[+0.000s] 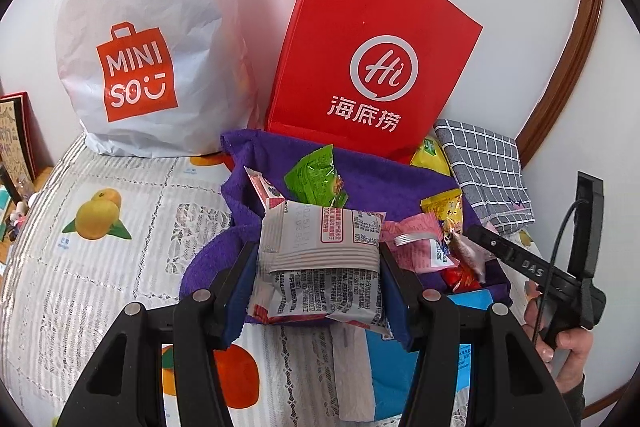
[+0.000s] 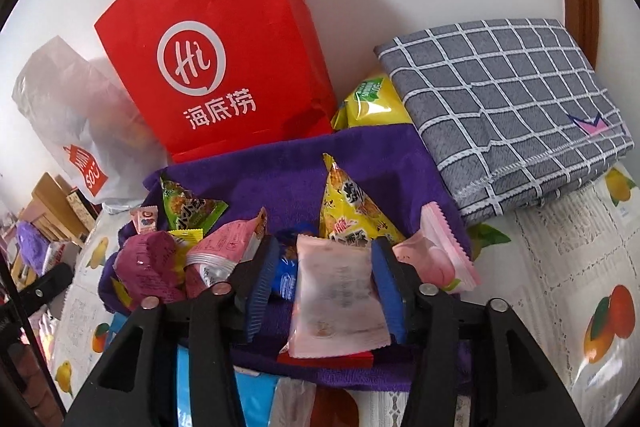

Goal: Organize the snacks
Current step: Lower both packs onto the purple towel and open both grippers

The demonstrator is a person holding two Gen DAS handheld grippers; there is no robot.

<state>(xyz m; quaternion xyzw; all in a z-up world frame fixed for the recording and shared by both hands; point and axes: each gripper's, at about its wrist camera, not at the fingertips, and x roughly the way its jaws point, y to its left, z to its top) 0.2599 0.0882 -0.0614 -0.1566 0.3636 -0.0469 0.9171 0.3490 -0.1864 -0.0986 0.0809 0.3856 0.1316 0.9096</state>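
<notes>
Two bags stand behind the purple cloth: white MINISO bag and red "Hi" bag; left fingers clamp a grey snack packet, right fingers a pink packet, both above the cloth.

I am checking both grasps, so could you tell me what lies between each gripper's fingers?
Left gripper: a grey-white snack packet, left wrist view. Right gripper: a pale pink packet, right wrist view.
</notes>
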